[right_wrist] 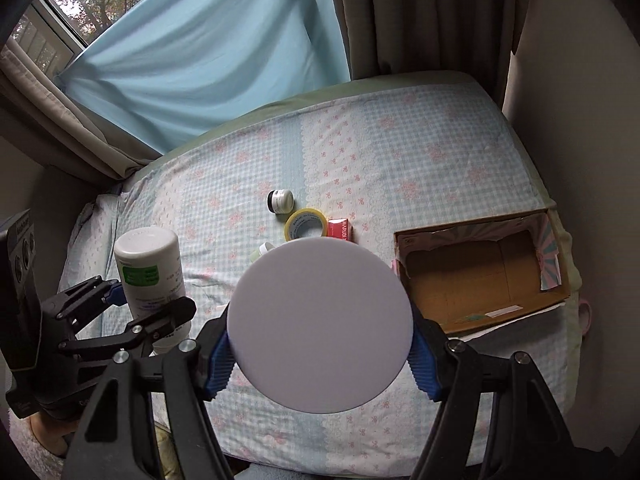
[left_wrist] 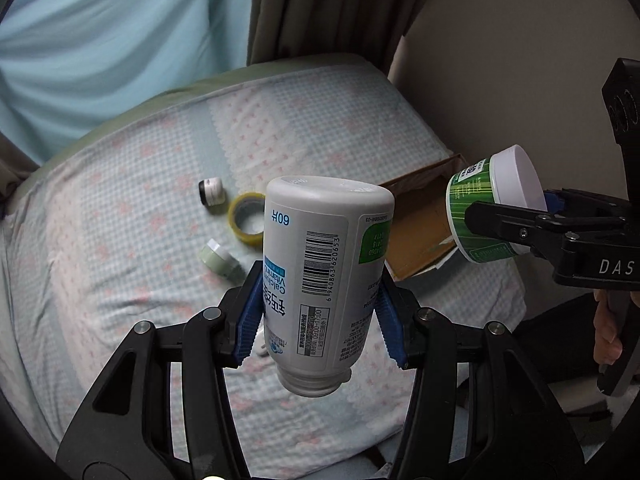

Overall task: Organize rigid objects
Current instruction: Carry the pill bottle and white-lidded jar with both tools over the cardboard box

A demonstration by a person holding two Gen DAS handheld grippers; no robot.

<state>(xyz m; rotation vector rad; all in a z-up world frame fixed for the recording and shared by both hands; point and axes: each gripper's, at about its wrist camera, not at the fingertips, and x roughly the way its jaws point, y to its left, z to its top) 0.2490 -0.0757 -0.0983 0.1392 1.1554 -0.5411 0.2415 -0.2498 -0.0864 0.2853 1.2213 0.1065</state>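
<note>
"60" printed on white bottle (left_wrist: 320, 264).

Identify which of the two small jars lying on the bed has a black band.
The small white jar with the black band, beyond the yellow tape roll. The other jar is pale green with a white lid.

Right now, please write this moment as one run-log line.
left hand-held gripper: shut on white bottle | right hand-held gripper: shut on green tub | cardboard box: empty | tape roll: on bed
</note>
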